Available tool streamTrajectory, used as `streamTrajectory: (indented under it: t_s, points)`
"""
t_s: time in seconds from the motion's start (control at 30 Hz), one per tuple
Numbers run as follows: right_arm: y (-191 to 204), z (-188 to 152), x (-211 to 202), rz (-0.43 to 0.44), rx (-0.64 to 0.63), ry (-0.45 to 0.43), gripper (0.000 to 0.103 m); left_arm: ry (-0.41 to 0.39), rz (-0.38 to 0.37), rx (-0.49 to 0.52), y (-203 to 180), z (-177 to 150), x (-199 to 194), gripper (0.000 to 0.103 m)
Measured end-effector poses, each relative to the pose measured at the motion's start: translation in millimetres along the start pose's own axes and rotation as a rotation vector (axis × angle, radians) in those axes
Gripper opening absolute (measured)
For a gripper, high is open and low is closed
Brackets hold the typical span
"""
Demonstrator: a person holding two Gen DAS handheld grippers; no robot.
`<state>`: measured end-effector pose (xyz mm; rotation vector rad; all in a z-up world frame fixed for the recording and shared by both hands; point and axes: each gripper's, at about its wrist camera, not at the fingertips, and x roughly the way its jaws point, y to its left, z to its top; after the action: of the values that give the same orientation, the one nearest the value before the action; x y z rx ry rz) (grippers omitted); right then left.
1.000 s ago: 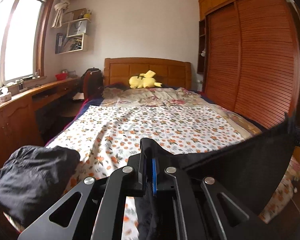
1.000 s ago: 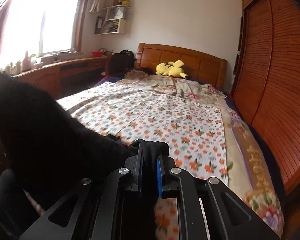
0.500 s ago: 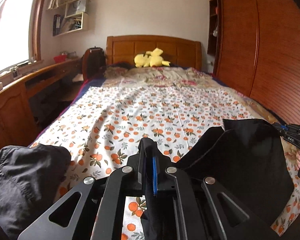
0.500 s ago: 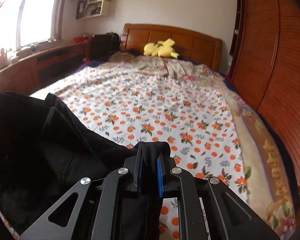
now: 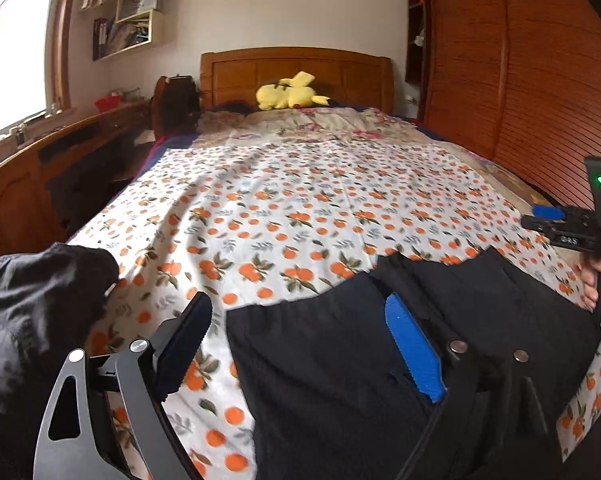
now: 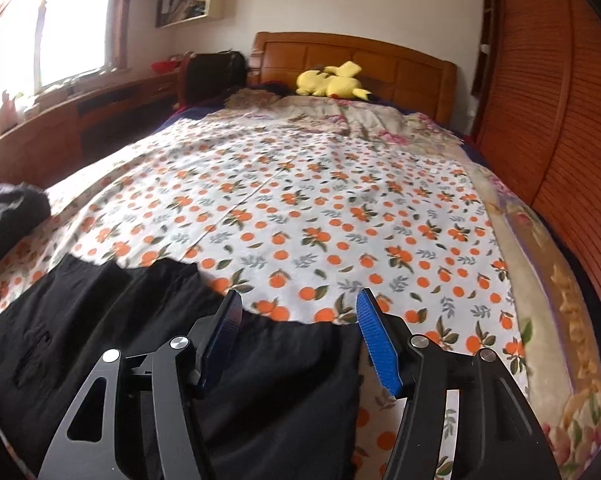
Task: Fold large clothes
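Observation:
A large black garment [image 5: 332, 364] lies spread flat across the near end of the bed [image 5: 300, 200], which has an orange-fruit print cover. My left gripper [image 5: 296, 312] hovers over the garment's left edge; its jaws are opening wide and the pads press on nothing. In the right wrist view the same black garment [image 6: 100, 320] lies below my right gripper [image 6: 298, 304], whose jaws are opening over the garment's top right corner, with the cloth lying loose under them. The right gripper [image 5: 548, 220] also shows at the right edge of the left wrist view, held by a hand.
A second crumpled dark garment [image 5: 32, 300] sits at the bed's near left corner. A yellow plush toy [image 5: 292, 96] lies by the wooden headboard [image 5: 296, 68]. A wooden wardrobe [image 5: 520, 60] runs along the right side. A long wooden desk [image 5: 32, 160] stands under the window on the left.
Both grippers came down with the black garment and let it go; their jaws went from shut on the cloth to open. The garment now lies flat on the bed.

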<state>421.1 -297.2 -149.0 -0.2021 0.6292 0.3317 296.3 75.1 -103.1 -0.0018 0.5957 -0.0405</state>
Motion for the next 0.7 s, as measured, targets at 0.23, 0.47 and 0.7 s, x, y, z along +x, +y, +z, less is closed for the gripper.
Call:
streamTrajectory:
  t_s: [0.23, 0.47, 0.7]
  points:
    - [40, -16, -5, 0.085, -0.055, 0.050, 0.057, -0.023, -0.058, 0.025, -29, -18, -23, 0.101]
    - [79, -41, -24, 0.144, -0.104, 0.061, 0.057, -0.040, -0.083, 0.058, -43, -35, -45, 0.101]
    - [102, -69, -43, 0.191, -0.109, 0.087, 0.057, -0.034, -0.136, 0.048, -54, -56, -65, 0.100]
